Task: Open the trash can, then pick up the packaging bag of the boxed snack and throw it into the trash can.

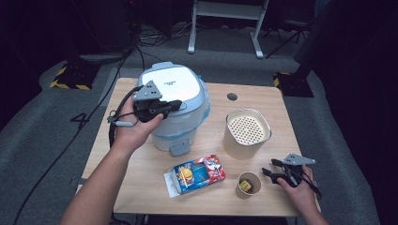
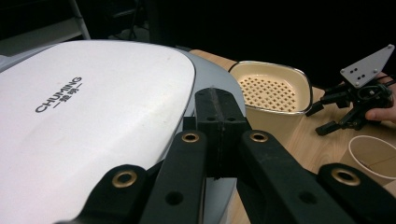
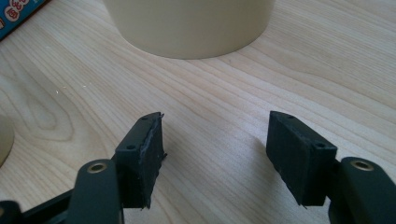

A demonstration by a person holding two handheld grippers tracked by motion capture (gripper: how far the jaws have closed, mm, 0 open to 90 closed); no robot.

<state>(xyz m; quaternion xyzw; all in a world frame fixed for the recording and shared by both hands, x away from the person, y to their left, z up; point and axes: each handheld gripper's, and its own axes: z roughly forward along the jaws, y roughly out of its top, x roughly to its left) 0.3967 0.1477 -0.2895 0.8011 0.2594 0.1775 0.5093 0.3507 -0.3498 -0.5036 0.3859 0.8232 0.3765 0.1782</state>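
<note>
Two grippers are mine: the left gripper (image 1: 171,106) has its jaws clenched together over the white-lidded bin (image 1: 176,86), and the right gripper (image 1: 272,168) rests with jaws released above bare worktop (image 1: 263,96). Ahead of it stand the cream perforated container (image 1: 248,132), a paper cup (image 1: 248,183) with unclear contents, and a snack carton (image 1: 195,174) near the front edge.

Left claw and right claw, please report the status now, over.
Left claw shut, empty, over the white bin lid. Right claw open, low over the table, beside the paper cup. Nothing in the way.
</note>
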